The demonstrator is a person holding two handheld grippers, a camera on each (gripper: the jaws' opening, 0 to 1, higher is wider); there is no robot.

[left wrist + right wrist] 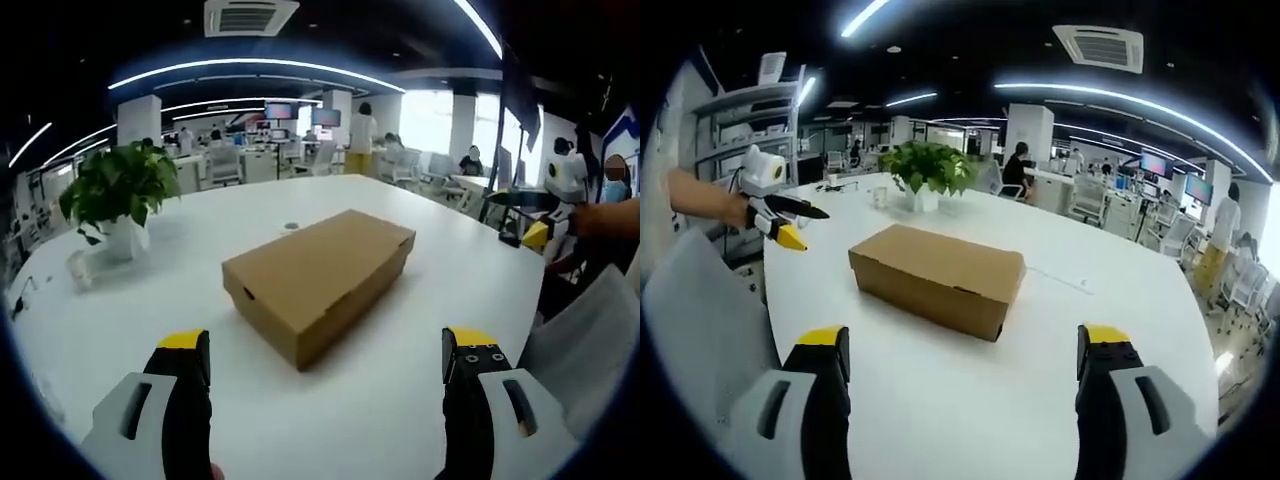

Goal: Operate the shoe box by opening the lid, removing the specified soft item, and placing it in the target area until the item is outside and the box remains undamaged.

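A brown cardboard shoe box (320,275) lies with its lid down in the middle of the white table (200,300). My left gripper (327,340) is open just short of the box's near corner, nothing between its yellow-tipped jaws. From the other side, the same shoe box (938,275) lies ahead of my right gripper (963,338), which is open and empty. At the right edge of the left gripper view, the right gripper (555,195) hangs beyond the table edge. The left gripper (775,212) appears at the left of the right gripper view, held in a hand.
A potted green plant (118,195) stands on the table behind the box, with a crumpled clear wrapper (80,268) beside it; the plant (930,165) has a small cup (880,196) next to it. A white sleeve (700,320) is close by. Office desks and people fill the background.
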